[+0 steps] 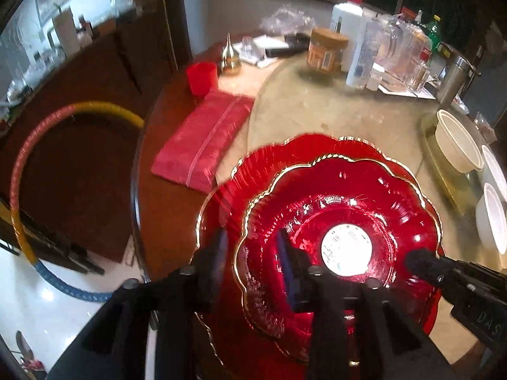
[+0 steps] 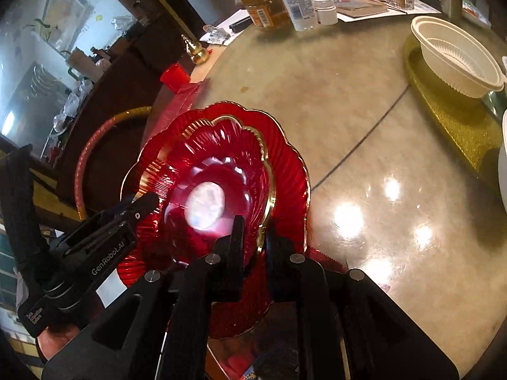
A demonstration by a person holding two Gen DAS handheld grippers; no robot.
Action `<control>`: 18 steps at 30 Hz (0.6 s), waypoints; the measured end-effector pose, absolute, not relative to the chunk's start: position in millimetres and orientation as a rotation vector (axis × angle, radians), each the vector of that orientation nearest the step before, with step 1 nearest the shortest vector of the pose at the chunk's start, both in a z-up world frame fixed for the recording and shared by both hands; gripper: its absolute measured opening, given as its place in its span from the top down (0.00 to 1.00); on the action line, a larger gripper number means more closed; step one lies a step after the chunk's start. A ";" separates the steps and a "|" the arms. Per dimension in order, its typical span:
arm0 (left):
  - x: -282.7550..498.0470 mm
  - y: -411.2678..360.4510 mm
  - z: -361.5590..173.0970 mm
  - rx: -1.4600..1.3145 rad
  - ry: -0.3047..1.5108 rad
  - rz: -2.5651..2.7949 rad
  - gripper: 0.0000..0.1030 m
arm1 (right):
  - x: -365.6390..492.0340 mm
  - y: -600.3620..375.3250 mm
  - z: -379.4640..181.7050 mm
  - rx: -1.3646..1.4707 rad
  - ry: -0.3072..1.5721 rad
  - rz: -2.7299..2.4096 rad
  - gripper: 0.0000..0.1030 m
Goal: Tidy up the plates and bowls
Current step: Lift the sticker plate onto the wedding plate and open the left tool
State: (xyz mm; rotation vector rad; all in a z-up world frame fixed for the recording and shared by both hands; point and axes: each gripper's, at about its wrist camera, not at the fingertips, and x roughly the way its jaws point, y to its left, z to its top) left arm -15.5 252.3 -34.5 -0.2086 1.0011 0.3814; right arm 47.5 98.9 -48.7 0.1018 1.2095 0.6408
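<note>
A small red glass dish (image 1: 364,196) (image 2: 221,145) with a gold scalloped rim and a white sticker in its middle sits inside a larger matching red plate (image 1: 269,158) (image 2: 291,171) on the round table. My left gripper (image 1: 253,253) (image 2: 142,205) straddles the small dish's left rim, jaws clearly apart and not pressing on the glass. My right gripper (image 2: 255,237) (image 1: 424,262) straddles the opposite rim with a narrow gap, the gold edge loose between its fingers. Stacked white bowls (image 1: 459,145) (image 2: 459,60) stand on a gold tray (image 2: 450,117) at the right.
A folded red cloth (image 1: 202,145) and a red cup (image 1: 202,74) lie left of the plates near the table edge. A jar (image 1: 326,50), bottles (image 1: 358,38) and a steel tumbler (image 1: 453,79) crowd the far side. A coloured hoop (image 1: 19,190) leans below the table.
</note>
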 end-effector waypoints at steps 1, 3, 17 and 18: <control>-16.1 251.5 -32.1 -0.205 0.988 0.380 0.54 | 46.4 100.0 -47.3 0.089 1.203 0.646 0.83; -15.7 250.4 -28.6 -0.195 0.975 0.385 0.47 | 44.8 100.2 -45.5 0.076 1.194 0.652 0.82; -29.7 224.1 18.2 -0.246 0.754 0.367 0.19 | 36.0 34.3 -24.9 0.331 1.080 0.709 0.47; -30.4 218.4 21.3 -0.253 0.736 0.350 0.19 | 34.7 27.4 -23.7 0.348 1.076 0.714 0.47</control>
